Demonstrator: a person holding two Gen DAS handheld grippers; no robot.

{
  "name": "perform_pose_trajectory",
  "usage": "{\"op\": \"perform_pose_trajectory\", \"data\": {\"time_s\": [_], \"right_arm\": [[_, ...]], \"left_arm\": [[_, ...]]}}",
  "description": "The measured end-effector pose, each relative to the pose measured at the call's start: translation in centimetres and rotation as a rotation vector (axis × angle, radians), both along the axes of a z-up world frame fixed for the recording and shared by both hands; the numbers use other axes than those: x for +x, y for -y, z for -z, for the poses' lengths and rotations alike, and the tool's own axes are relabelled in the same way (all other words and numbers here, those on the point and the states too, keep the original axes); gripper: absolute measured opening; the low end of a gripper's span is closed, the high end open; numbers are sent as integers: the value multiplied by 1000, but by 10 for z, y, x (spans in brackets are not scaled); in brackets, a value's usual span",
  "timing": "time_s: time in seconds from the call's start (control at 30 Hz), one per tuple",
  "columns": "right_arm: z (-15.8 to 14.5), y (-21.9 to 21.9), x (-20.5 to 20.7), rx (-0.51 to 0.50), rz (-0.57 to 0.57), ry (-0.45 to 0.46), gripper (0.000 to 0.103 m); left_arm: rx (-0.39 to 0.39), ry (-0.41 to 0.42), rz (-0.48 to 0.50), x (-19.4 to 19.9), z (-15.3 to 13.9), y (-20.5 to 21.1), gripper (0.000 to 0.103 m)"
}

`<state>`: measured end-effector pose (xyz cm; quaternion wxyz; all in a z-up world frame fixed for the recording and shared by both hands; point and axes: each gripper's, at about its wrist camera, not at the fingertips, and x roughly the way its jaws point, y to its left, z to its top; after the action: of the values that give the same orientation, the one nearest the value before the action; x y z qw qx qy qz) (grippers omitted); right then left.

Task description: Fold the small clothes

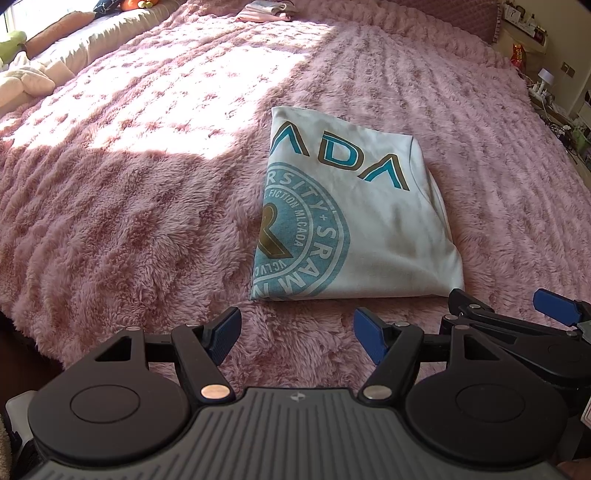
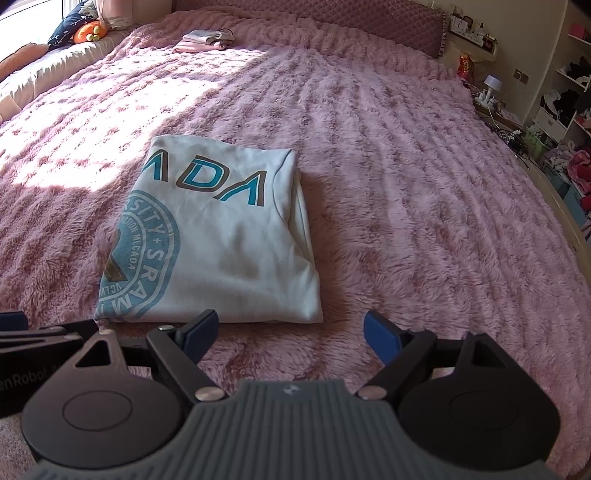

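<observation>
- A fluffy pink blanket covers the whole bed, with a broad patch of sunlight across its far left part.
- A white T-shirt, folded into a compact rectangle, lies flat on the blanket near the bed's near edge. Its top face shows teal letters outlined in brown and part of a round teal seal. In the right wrist view the shirt lies ahead and to the left.
- The left tongs hover just short of the shirt's near edge, fingers spread wide and gripping nothing.
- The right tongs are likewise spread apart and empty, close beside the left pair, just short of the shirt's near right corner.
- A small stack of folded clothes, pink beneath and pale on top, sits far back on the blanket, well apart from the shirt.
- An orange plush toy rests on the cushions at the far left.
</observation>
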<state>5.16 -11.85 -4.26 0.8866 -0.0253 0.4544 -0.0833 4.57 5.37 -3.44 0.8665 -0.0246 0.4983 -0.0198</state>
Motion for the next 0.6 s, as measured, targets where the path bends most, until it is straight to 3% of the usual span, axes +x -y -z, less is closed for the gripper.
{"op": "perform_pose_trajectory", "data": {"time_s": [0.6], "right_arm": [[1, -2, 2, 1, 2, -5, 82]], "left_arm": [[11, 3, 11, 1, -2, -1, 81]]}}
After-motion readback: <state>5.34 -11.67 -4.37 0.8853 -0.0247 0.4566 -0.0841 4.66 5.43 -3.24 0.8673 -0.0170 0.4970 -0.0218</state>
